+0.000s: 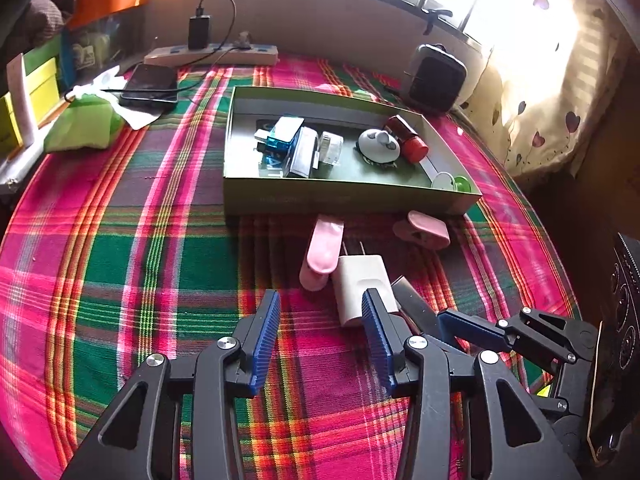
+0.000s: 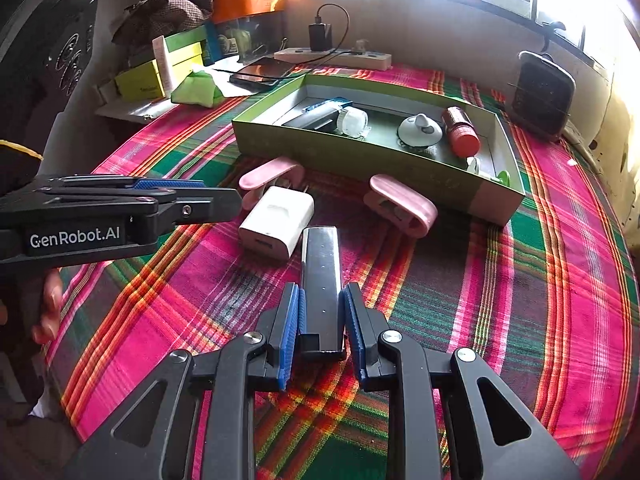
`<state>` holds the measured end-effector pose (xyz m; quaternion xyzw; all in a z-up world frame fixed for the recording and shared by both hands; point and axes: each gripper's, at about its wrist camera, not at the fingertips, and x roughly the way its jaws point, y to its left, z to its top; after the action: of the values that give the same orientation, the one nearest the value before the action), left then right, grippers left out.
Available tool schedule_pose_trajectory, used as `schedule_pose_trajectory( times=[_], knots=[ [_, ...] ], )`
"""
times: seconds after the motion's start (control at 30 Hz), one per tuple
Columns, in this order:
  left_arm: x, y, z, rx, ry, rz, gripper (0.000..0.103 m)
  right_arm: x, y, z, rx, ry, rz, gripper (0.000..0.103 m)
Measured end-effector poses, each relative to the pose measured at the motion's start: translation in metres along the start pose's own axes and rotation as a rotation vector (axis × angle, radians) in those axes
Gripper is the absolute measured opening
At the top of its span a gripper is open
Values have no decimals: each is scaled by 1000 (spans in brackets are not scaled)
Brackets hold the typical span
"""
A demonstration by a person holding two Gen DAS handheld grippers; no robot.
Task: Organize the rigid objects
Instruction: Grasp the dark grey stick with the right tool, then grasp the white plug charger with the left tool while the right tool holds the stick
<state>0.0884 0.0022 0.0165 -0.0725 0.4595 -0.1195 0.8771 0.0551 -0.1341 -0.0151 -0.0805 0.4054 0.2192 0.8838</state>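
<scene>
Green box (image 1: 280, 196) on plaid surface (image 1: 120, 240) already holds several items; left outside: white charger (image 1: 360, 280), two pink clips (image 1: 322, 252), black bar (image 2: 322, 280); right gripper (image 2: 322, 308) clamped on black bar; left gripper (image 1: 320, 308) open, empty, beside charger.

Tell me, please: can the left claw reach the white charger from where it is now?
Probably yes. The left claw is open and empty, the white charger lies just ahead beside its right finger, and nothing covers it; the pink clip only touches its far side.
</scene>
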Motion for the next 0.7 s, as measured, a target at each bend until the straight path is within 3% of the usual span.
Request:
schedule_pose_trajectory(
  times=[0.27,0.7],
  knots=[
    [8,-15,3,28,8,-13,43,-5,0,-7,-6,-2,19,24],
    [24,-34,7,73,29,25,43,-16,-24,-18,28,-3,-66,24]
  ],
)
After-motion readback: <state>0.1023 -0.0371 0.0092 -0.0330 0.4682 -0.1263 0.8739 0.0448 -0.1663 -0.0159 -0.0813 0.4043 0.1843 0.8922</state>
